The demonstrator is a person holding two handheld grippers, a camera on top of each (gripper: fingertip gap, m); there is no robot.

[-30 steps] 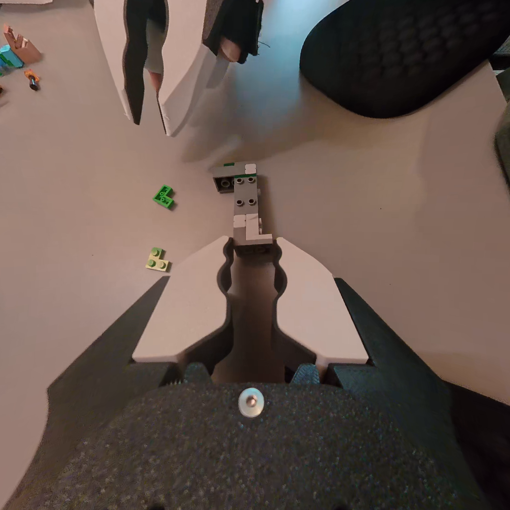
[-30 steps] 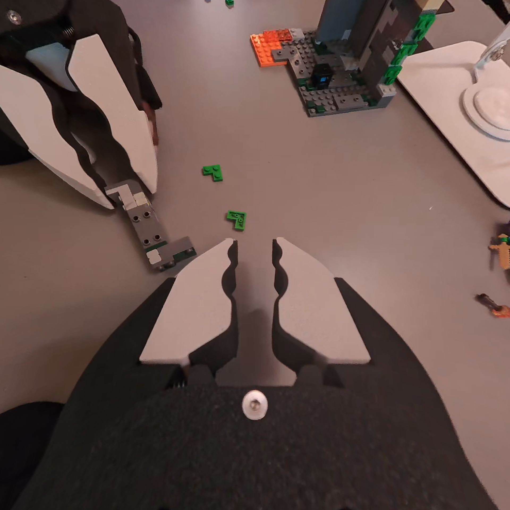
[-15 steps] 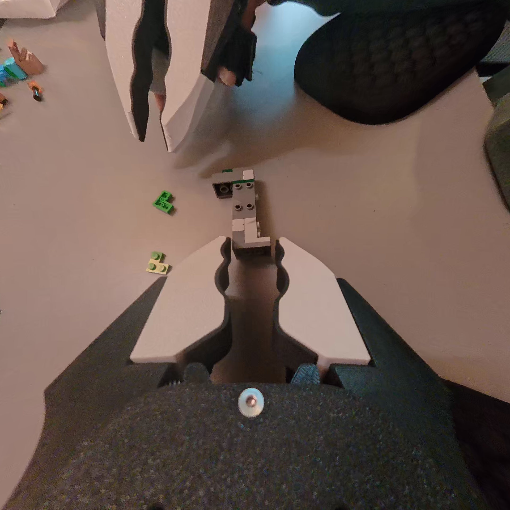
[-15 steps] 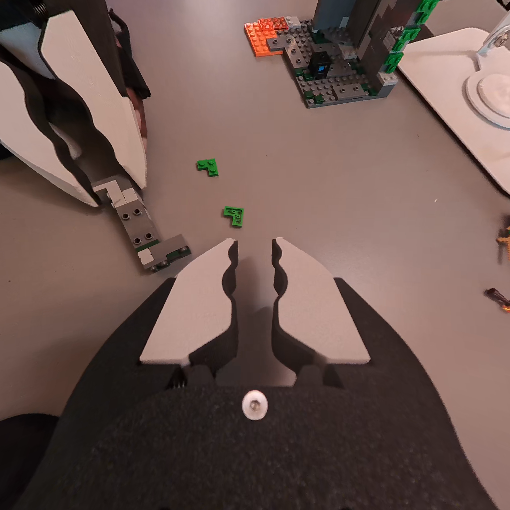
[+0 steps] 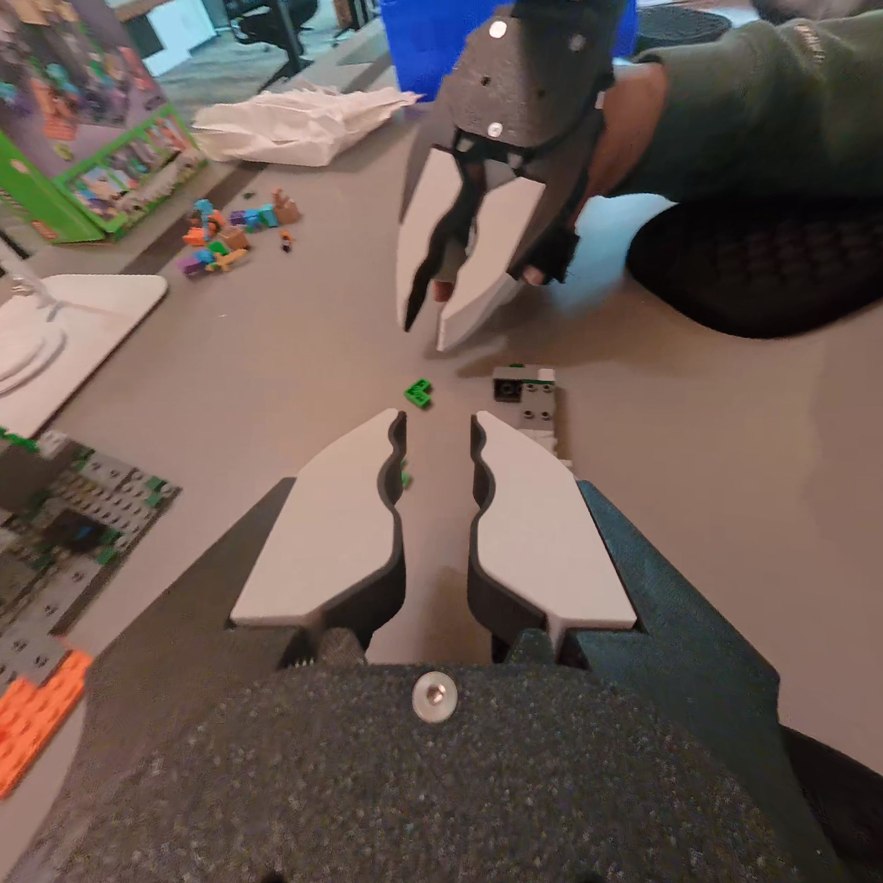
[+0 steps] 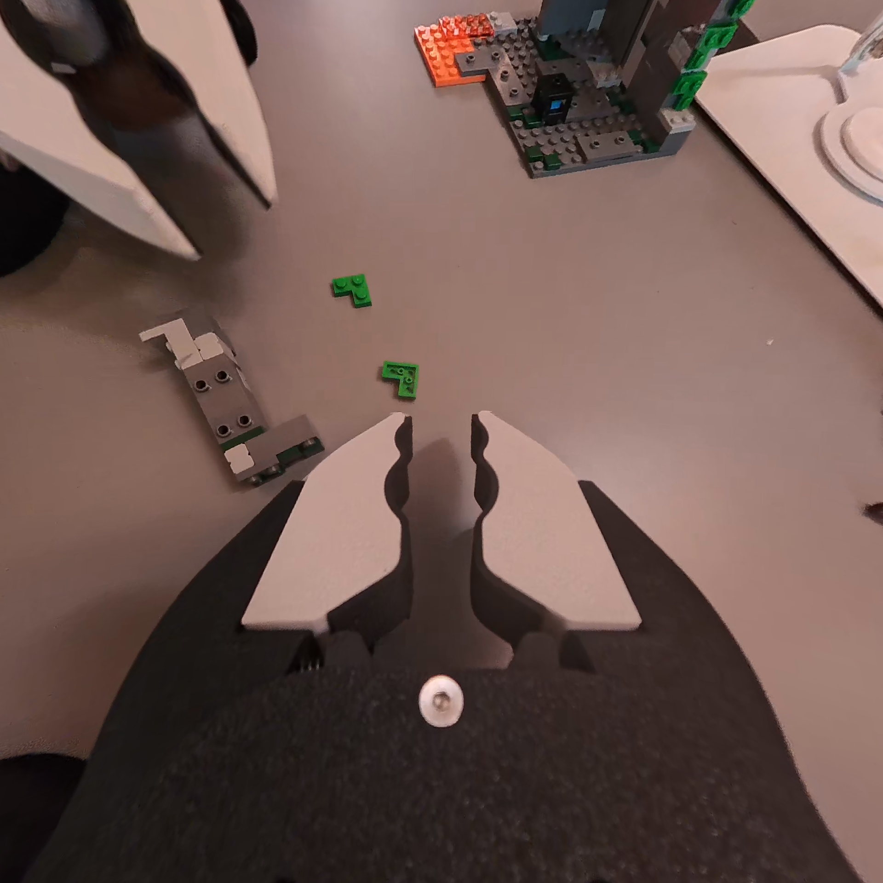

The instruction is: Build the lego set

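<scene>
Nearest, both the right gripper and left gripper gape empty. Just left of the right gripper lies the loose grey block piece; two green corner plates sit beyond. Farthest, the half-built tower base awaits them, so much remains.

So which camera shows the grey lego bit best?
The right wrist view: the grey piece lies whole and sharp on the table. In the left wrist view, the left tongs hide its near end.
</scene>
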